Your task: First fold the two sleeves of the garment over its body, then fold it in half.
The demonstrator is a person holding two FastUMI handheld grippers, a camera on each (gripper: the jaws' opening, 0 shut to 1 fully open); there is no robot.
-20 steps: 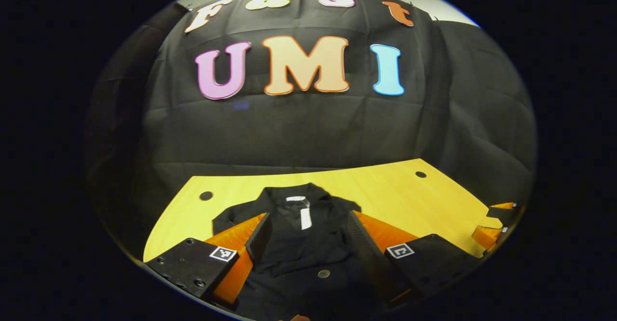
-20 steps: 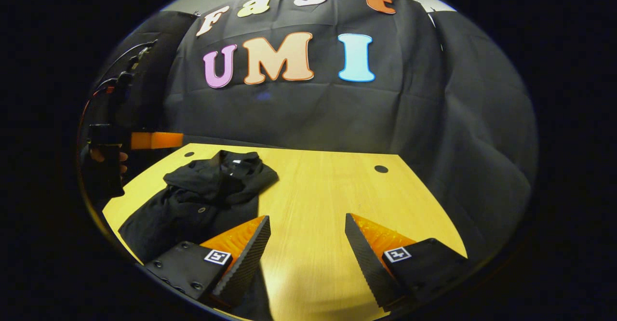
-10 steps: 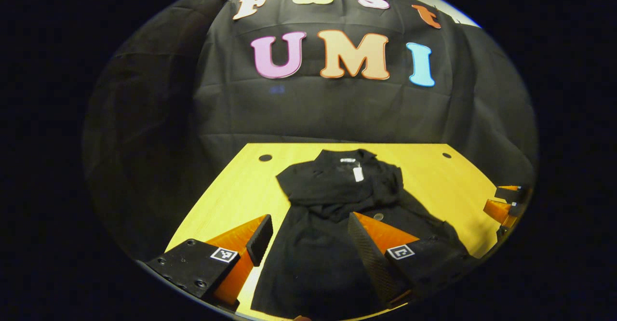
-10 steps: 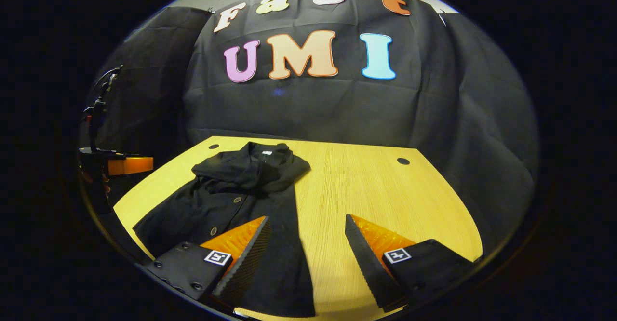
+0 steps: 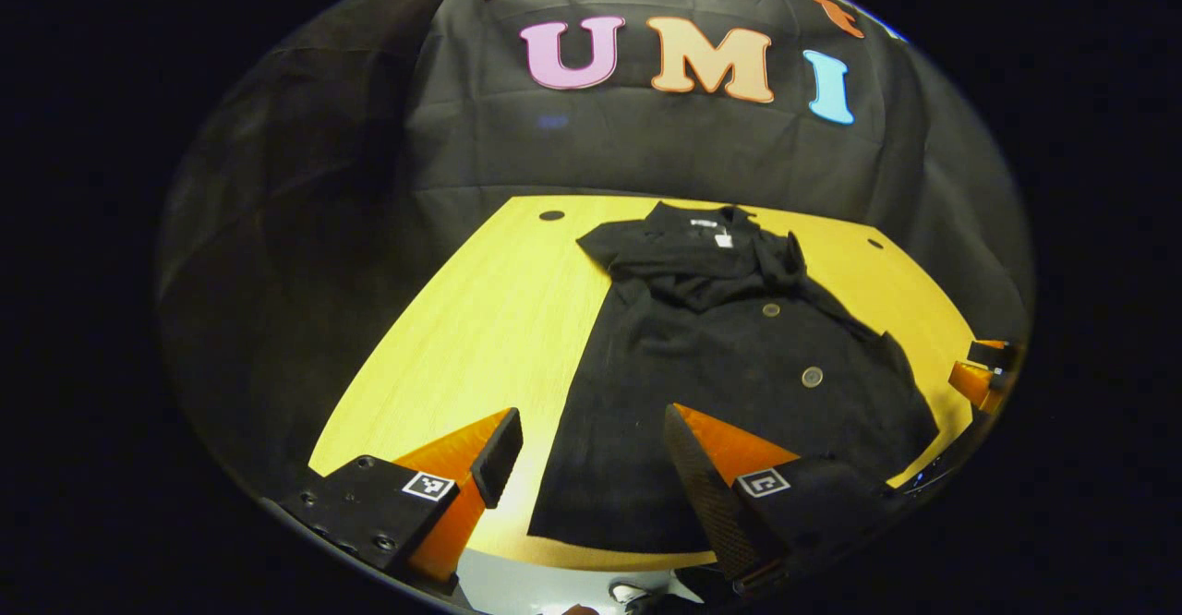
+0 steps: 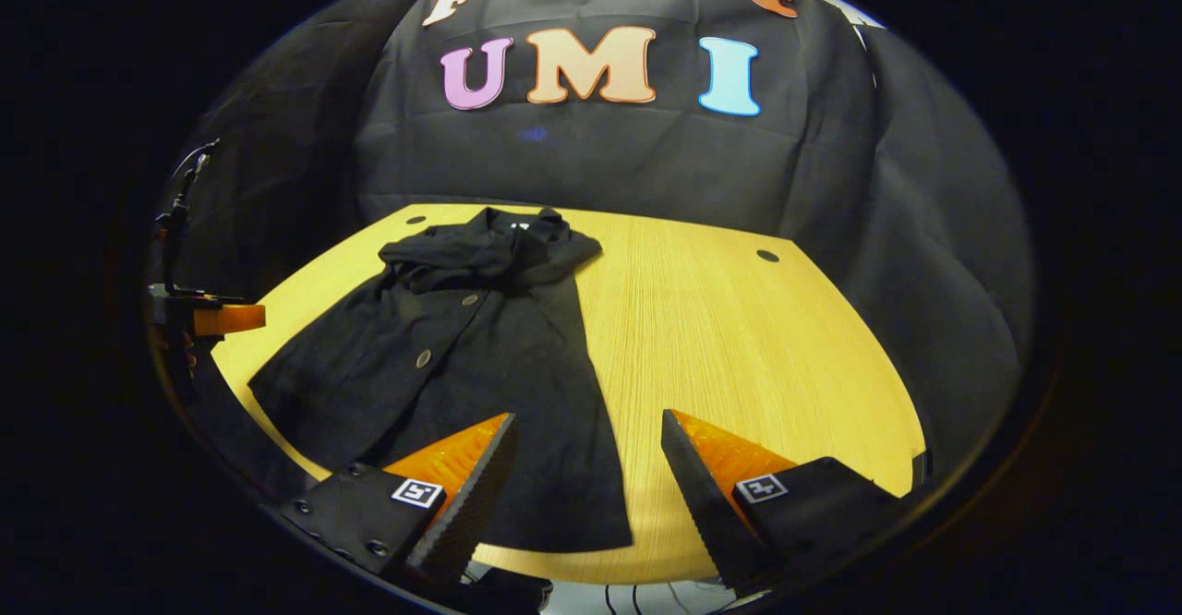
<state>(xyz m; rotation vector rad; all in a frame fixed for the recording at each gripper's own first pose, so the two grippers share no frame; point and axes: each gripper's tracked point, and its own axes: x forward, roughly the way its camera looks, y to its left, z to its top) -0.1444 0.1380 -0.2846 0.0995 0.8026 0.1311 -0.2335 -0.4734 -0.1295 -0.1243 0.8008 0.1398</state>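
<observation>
A black buttoned garment point(image 5: 739, 347) lies flat on the yellow table point(image 5: 480, 319), collar at the far side and hem at the near edge. Its sleeves lie bunched across the chest below the collar. In the left gripper view my left gripper point(image 5: 591, 449) hangs open above the hem's left corner, holding nothing. In the right gripper view the garment point(image 6: 462, 366) sits left of centre. My right gripper point(image 6: 586, 463) is open over the hem's right corner and bare table point(image 6: 739, 338). The left gripper point(image 6: 217, 318) shows at the far left there. The right gripper point(image 5: 983, 375) shows at the right edge of the left gripper view.
The table has small round holes near its far corners point(image 5: 551, 215) point(image 6: 766, 255). The booth's black cloth wall point(image 6: 600, 162) hangs close behind the table. Pale floor with cables point(image 6: 646, 596) shows below the near edge. Bare wood lies on both sides of the garment.
Both grippers have drawn back from the collar end toward the table's near edge, staying open. More of the garment's lower body and hem has come into view.
</observation>
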